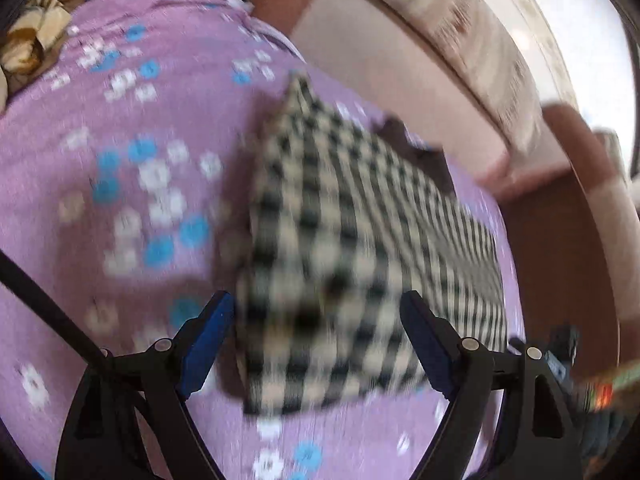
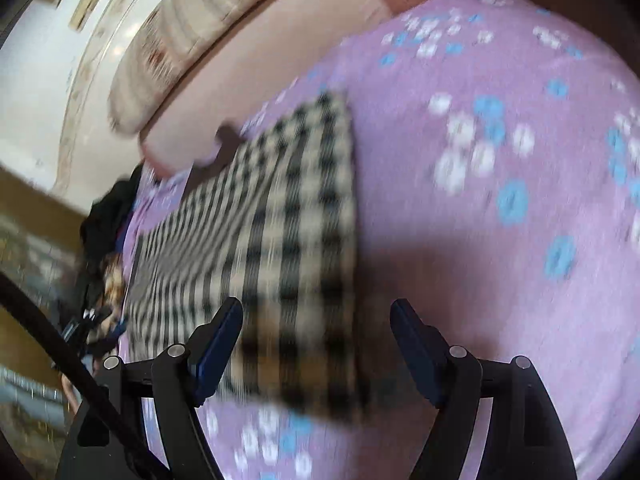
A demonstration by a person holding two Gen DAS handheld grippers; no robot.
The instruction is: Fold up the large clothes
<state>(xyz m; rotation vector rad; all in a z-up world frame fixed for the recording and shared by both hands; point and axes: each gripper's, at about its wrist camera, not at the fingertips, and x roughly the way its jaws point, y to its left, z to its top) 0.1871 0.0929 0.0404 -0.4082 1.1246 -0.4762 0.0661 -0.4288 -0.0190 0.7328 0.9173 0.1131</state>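
A black-and-cream checked garment (image 1: 352,240) lies folded into a long flat rectangle on the purple flowered bedspread (image 1: 132,168). It also shows in the right wrist view (image 2: 280,240). My left gripper (image 1: 316,312) is open, its blue-padded fingers apart above the garment's near end. My right gripper (image 2: 316,316) is open above the garment's near right corner. Neither holds cloth. Both views are blurred by motion.
A pink headboard or sofa back (image 1: 380,52) with a striped cushion (image 1: 472,28) runs along the far side. Crumpled beige cloth (image 1: 28,40) lies at the bedspread's far left. Dark clothing (image 2: 108,216) sits off the bed's edge, over the floor.
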